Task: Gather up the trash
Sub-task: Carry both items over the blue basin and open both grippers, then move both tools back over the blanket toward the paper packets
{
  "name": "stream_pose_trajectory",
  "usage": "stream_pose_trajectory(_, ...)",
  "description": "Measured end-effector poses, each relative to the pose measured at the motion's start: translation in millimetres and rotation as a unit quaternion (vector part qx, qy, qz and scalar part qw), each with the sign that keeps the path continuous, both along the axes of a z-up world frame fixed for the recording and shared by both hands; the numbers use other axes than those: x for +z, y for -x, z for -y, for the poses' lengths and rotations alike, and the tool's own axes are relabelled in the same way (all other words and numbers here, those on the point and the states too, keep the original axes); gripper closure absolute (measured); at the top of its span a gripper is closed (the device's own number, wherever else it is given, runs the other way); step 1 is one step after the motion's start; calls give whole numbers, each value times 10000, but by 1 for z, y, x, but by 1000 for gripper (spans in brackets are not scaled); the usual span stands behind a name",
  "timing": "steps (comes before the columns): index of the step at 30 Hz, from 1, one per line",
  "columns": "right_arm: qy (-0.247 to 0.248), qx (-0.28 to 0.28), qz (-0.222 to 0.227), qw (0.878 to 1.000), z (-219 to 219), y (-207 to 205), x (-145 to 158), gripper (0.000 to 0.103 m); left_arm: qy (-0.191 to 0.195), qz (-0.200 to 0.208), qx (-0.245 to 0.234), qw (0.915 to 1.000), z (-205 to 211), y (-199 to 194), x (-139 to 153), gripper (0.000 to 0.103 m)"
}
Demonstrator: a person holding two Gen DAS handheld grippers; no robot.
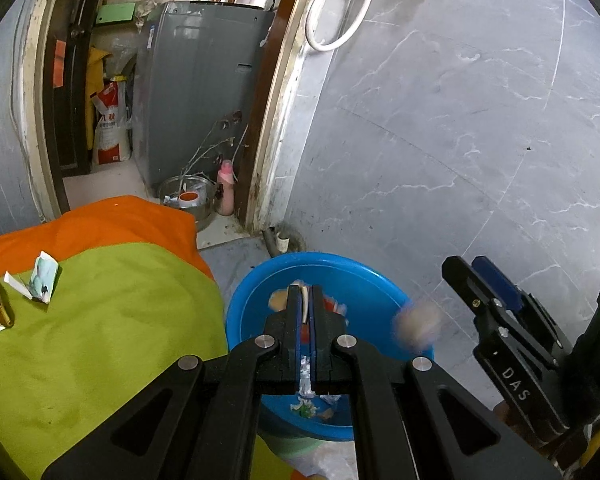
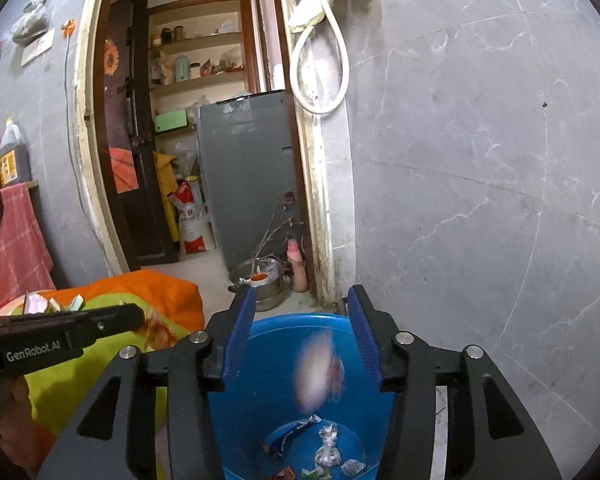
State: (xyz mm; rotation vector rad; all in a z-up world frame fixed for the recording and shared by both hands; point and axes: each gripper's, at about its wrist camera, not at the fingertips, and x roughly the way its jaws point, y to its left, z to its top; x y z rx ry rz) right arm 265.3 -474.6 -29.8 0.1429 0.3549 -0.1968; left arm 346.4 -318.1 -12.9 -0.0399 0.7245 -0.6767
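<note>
Trash piece (image 2: 320, 368) sits blurred between your right gripper's (image 2: 305, 334) spread blue pads (image 2: 240, 336), touching neither, its long axis roughly up-down, over the blue basin (image 2: 260, 400). No clue which end is which with that blur. Your left gripper (image 1: 305, 300) is pressed together, pinching a thin pale scrap (image 1: 305, 304) that runs along the fingers, also over the basin. More wrappers (image 2: 328, 450) lie on the basin floor, and a few scraps (image 1: 42, 276) still sit on the green cloth (image 1: 112, 340).
</note>
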Motion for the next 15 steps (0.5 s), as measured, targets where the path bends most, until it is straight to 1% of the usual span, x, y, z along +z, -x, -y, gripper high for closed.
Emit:
stream_pose_trajectory(4, 14, -49, 69, 10000, 0, 4, 2, 52, 60, -10, 35, 10000, -4, -1, 1, 100)
stream_pose_trajectory(5, 27, -70, 103, 9999, 0, 6, 3, 51, 80, 25, 61, 9999, -5, -1, 1, 98)
stream_pose_trajectory(7, 45, -95, 145, 9998, 0, 8, 5, 50, 113, 104, 118, 9998, -11, 1, 3, 92)
stream_pose_trajectory(9, 58, -128, 214, 9997, -2, 11, 9, 43, 164, 136, 162, 9996, -16, 1, 4, 81)
stream_pose_trajectory(11, 51, -164, 313, 9994, -2, 16, 12, 37, 223, 161, 225, 9994, -21, 2, 6, 74)
stream_pose_trajectory(13, 57, -178, 371, 9991, -3, 19, 16, 34, 281, 212, 259, 9990, -26, 3, 10, 72)
stream_pose_trajectory(14, 66, -186, 404, 9990, -4, 21, 18, 31, 290, 243, 271, 9989, -29, 5, 13, 69)
stream_pose_trajectory(15, 73, -199, 444, 9988, -5, 23, 20, 27, 299, 293, 300, 9987, -33, 7, 15, 62)
